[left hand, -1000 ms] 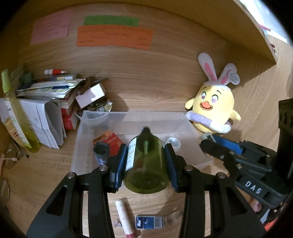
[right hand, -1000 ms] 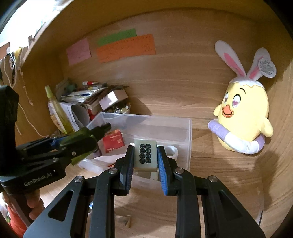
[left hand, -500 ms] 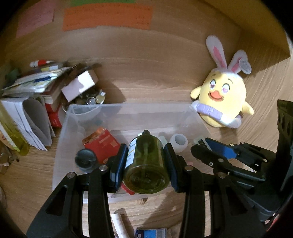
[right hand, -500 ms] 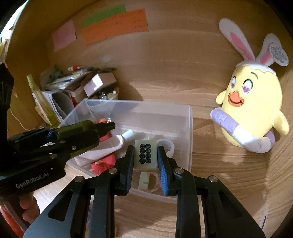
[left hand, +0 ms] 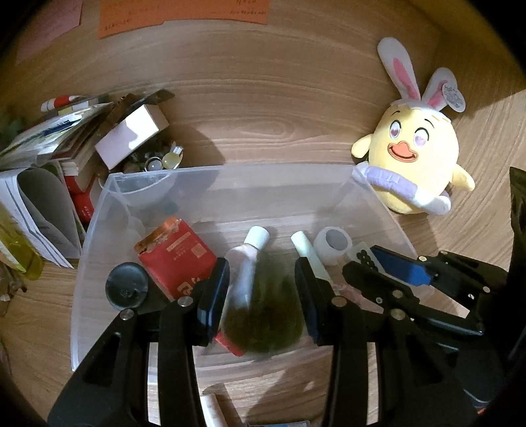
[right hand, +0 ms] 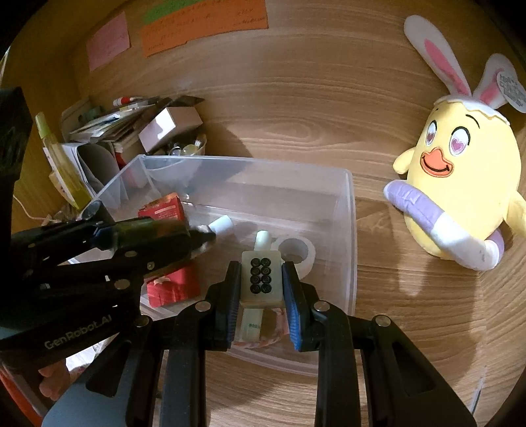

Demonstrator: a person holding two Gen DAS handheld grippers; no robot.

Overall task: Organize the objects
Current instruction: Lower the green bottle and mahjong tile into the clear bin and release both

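Over the clear bin (right hand: 348, 230), ready for dropping in, the left gripper (left hand: 259, 295) grasps a green bottle (left hand: 263, 315); the right gripper (right hand: 261, 279) clamps a mahjong tile (right hand: 261, 276).

Readable text, right wrist view: "GenRobot.AI" in pale letters on the black body of the left tongs (right hand: 210, 235).

Mahjong tile (right hand: 262, 276) held in the right tongs (right hand: 262, 292): eight black circles in two columns of four; no characters.

Orange note (right hand: 203, 28), pink note (right hand: 108, 41) and green note (right hand: 174, 6) on the wooden back wall: handwriting present, too small to read.

Red box (left hand: 177, 259) in the clear bin (left hand: 230, 170): white print and a square code, illegible.

Plush tag (right hand: 511, 88): print illegible.
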